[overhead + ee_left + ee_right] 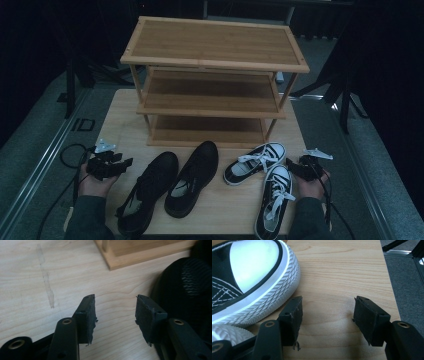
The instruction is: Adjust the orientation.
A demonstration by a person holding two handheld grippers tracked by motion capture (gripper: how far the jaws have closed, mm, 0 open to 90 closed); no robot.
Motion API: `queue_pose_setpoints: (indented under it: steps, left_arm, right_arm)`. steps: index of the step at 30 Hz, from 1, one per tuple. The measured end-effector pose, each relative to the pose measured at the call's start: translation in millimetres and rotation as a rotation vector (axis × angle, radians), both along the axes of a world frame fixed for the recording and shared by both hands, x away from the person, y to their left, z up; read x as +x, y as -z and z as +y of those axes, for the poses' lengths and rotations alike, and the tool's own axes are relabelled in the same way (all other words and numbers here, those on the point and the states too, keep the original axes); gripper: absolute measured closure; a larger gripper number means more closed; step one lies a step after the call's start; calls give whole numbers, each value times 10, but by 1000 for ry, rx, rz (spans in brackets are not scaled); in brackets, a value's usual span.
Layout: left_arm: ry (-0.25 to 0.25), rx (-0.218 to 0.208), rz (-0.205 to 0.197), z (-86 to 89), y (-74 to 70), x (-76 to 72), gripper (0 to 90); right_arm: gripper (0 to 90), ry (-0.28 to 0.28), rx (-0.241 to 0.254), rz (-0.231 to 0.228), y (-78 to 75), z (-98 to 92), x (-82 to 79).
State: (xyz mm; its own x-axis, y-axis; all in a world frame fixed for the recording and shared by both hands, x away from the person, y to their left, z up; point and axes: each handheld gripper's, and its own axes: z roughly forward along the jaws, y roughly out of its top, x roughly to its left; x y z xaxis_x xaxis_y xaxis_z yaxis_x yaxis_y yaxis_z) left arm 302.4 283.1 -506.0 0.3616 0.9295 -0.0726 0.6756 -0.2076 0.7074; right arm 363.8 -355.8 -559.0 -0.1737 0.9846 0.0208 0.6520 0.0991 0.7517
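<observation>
Holding both grippers spread, empty. Left gripper [121, 162]: black shoe [150, 192] just right of jaws. Right gripper [291, 165]: sneaker [274, 200] toe touching left jaw. I judge shoes light, uppers soft, soles stiff; pinch heel collar, not laces.

Bare table [120, 117] left of rack [214, 80]

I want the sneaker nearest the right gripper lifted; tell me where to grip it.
Probably best: take the near sneaker by its collar rim at the open heel, with the right gripper coming down from above. The opening faces up, giving a thin wall to pinch; the rounded rubber toe looks too wide.
</observation>
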Motion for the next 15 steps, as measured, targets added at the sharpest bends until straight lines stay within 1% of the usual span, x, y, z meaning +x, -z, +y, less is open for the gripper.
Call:
queue_pose_setpoints:
  steps: [1,2,3,4,5,9,12,13,14,15]
  left_arm:
    - [13,0,-2,-25,-50,-26,501]
    - [13,0,-2,-25,-50,-26,502]
    - [23,0,-9,-44,-94,-55,501]
    - [23,0,-9,-44,-94,-55,495]
    - [35,-11,-15,-48,-125,-83,488]
    - [46,-25,-3,-44,-165,-123,496]
    - [47,-22,-6,-42,-190,-145,493]
    - [39,-30,-7,-33,-206,-165,490]
    - [39,-30,-7,-33,-206,-165,490]
    - [44,-35,-3,-32,-224,-196,491]
  right_arm:
    - [399,0,0,0,0,0,0]
    - [398,0,1,0,0,0,0]
    - [398,0,0,0,0,-1,0]
    - [398,0,1,0,0,0,0]
    - [398,0,0,0,0,-1,0]
    - [397,-1,2,1,-1,-2,0]
    - [396,-1,2,1,-1,-2,0]
    - [396,-1,2,1,-1,-2,0]
    - [396,-1,2,1,-1,-2,0]
    - [396,-1,2,1,-1,-2,0]
